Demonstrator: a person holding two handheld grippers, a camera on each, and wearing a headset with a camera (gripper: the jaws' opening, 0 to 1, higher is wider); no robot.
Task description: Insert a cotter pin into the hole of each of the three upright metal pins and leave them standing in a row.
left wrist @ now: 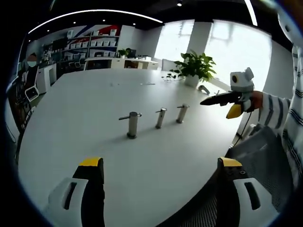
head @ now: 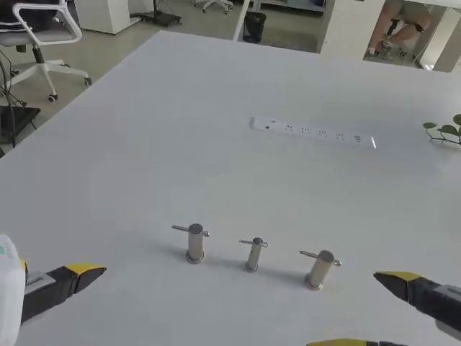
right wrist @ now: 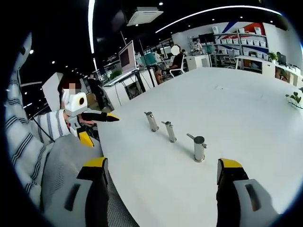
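Note:
Three upright metal pins stand in a row on the white table: left pin, middle pin, right pin. A cotter pin crosses the top of each. My left gripper is open and empty, hovering near the table's front edge, short of the left pin; one of its fingers shows at lower left. My right gripper is open and empty too, a little right of the right pin, with its jaws wide apart.
A white power strip lies further back on the table. Green leaves poke in at the right edge; a potted plant stands at the far end. An office chair is off the table's left side.

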